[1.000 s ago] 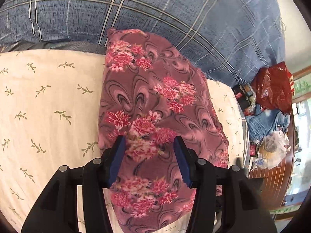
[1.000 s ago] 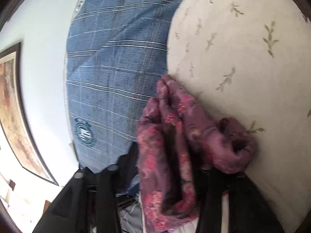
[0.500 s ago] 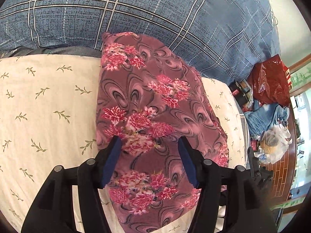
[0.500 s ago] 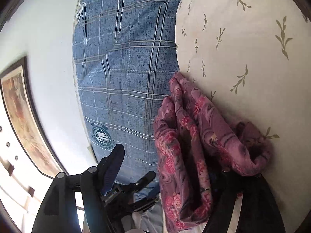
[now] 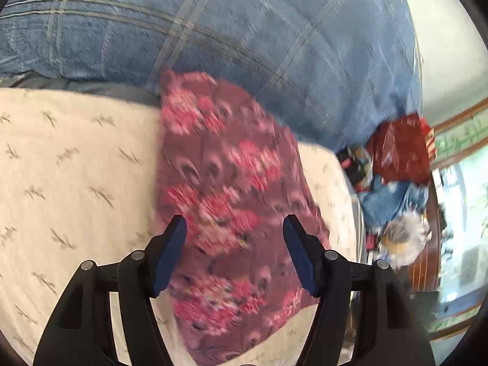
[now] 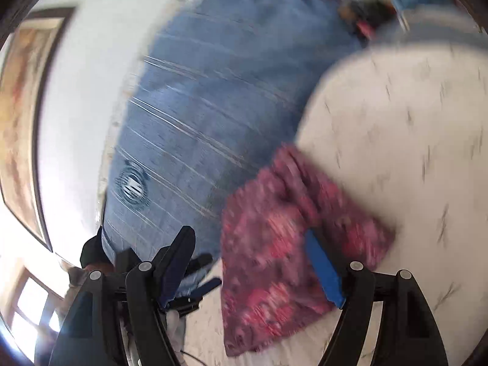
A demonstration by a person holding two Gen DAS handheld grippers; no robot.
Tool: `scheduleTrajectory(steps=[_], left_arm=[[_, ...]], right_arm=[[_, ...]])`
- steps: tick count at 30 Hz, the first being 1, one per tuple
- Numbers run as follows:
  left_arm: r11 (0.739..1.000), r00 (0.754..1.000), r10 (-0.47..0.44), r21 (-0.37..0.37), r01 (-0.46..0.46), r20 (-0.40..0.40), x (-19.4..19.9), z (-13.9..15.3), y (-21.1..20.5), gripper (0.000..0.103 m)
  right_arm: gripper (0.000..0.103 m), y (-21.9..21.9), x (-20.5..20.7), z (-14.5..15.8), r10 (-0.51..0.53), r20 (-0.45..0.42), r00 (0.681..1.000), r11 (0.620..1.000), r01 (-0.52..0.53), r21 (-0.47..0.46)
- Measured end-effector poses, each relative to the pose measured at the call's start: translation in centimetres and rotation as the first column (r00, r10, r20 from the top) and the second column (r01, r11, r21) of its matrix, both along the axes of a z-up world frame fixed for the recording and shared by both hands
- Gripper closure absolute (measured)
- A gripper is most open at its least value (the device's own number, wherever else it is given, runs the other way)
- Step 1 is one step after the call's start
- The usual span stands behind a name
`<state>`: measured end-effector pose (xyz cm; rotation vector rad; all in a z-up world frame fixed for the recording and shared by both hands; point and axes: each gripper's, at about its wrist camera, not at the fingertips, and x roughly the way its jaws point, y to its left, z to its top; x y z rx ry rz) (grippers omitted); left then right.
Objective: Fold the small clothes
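Observation:
A folded maroon garment with pink flowers (image 5: 225,189) lies on the cream leaf-print bed sheet (image 5: 76,183), its far end against a blue plaid quilt (image 5: 213,30). My left gripper (image 5: 235,256) is open and empty, hovering above the garment's near half. In the right wrist view the same garment (image 6: 280,244) lies flat at the sheet's edge (image 6: 411,122). My right gripper (image 6: 253,262) is open and empty beside and above it. Both views are motion-blurred.
The blue plaid quilt (image 6: 198,106) is piled along the wall. At the right of the bed there is clutter: a red plastic bag (image 5: 399,149), blue cloth (image 5: 390,201) and a clear bag (image 5: 402,241). A framed picture (image 6: 21,116) hangs on the wall.
My right gripper has opened, let go of the garment and pulled back; the garment now lies flat. My left gripper has drawn back a little and stays open.

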<state>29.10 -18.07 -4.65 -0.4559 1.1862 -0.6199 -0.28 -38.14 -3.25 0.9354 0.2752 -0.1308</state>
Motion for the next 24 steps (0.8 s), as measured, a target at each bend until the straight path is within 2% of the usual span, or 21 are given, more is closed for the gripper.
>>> scheduleTrajectory(steps=[1, 3, 7, 10, 13, 14, 15, 16, 17, 18, 19, 20, 21, 22, 23, 24], left_arm=[[1.000, 1.000, 0.014, -0.002, -0.014, -0.006, 0.5, -0.1, 0.4, 0.037], [0.999, 0.998, 0.050, -0.010, -0.050, -0.041, 1.7, -0.8, 1.3, 0.037], [0.994, 0.988, 0.085, -0.052, -0.093, -0.128, 3.2, -3.1, 2.4, 0.037], [0.993, 0.983, 0.092, -0.053, -0.101, -0.156, 3.7, -4.0, 2.5, 0.037], [0.995, 0.983, 0.082, -0.050, -0.092, -0.166, 4.0, -4.1, 2.1, 0.037], [0.995, 0.984, 0.080, -0.054, -0.089, -0.162, 4.2, -3.9, 2.1, 0.037], [0.994, 0.985, 0.078, -0.061, -0.088, -0.157, 4.3, -3.7, 2.2, 0.037], [0.994, 0.986, 0.074, -0.074, -0.086, -0.150, 4.4, -3.4, 2.2, 0.037], [0.993, 0.987, 0.073, -0.084, -0.086, -0.145, 4.6, -3.1, 2.2, 0.037], [0.992, 0.987, 0.074, -0.094, -0.088, -0.140, 4.7, -2.9, 2.2, 0.037], [0.990, 0.988, 0.077, -0.107, -0.091, -0.131, 4.9, -2.7, 2.1, 0.037], [0.990, 0.989, 0.081, -0.108, -0.095, -0.126, 5.1, -2.7, 1.9, 0.036], [0.990, 0.988, 0.086, -0.103, -0.099, -0.126, 5.2, -2.8, 1.7, 0.034], [0.990, 0.986, 0.097, -0.084, -0.109, -0.133, 5.3, -3.3, 1.4, 0.031], [0.992, 0.984, 0.101, -0.066, -0.112, -0.144, 5.4, -3.8, 1.0, 0.031], [0.993, 0.982, 0.099, -0.044, -0.107, -0.159, 5.5, -4.4, 0.5, 0.031]], right_arm=[[0.024, -0.3, 0.8, 1.2, 0.016, -0.014, 1.000, 0.997, -0.017, -0.074], [0.022, -1.2, 4.0, 2.5, 0.054, -0.116, 0.992, 0.983, -0.073, -0.167], [0.023, -3.2, 11.5, 1.7, 0.195, -0.236, 0.952, 0.960, -0.234, -0.153], [0.024, -4.0, 17.5, -0.7, 0.254, -0.376, 0.891, 0.941, -0.318, -0.118], [0.031, -3.8, 21.6, -3.6, 0.262, -0.529, 0.807, 0.921, -0.373, -0.114], [0.051, -3.5, 22.3, -4.4, 0.287, -0.555, 0.781, 0.909, -0.406, -0.100], [0.084, -3.0, 22.7, -4.7, 0.309, -0.568, 0.763, 0.894, -0.437, -0.102], [0.093, -2.6, 22.7, -4.4, 0.316, -0.572, 0.756, 0.877, -0.463, -0.128], [0.096, -2.1, 22.5, -3.6, 0.317, -0.569, 0.759, 0.852, -0.491, -0.181], [0.097, -1.7, 22.0, -2.3, 0.318, -0.534, 0.783, 0.832, -0.501, -0.239], [0.097, -1.7, 21.5, -1.2, 0.318, -0.498, 0.807, 0.827, -0.493, -0.270], [0.098, -2.1, 20.8, -0.1, 0.311, -0.455, 0.834, 0.834, -0.469, -0.290], [0.098, -2.6, 20.6, 0.3, 0.301, -0.441, 0.845, 0.842, -0.453, -0.294], [0.098, -3.1, 20.6, 0.3, 0.283, -0.444, 0.850, 0.849, -0.437, -0.297], [0.098, -3.6, 21.0, -0.3, 0.259, -0.474, 0.842, 0.851, -0.430, -0.300], [0.099, -3.8, 21.5, -1.5, 0.220, -0.528, 0.820, 0.847, -0.429, -0.314]])
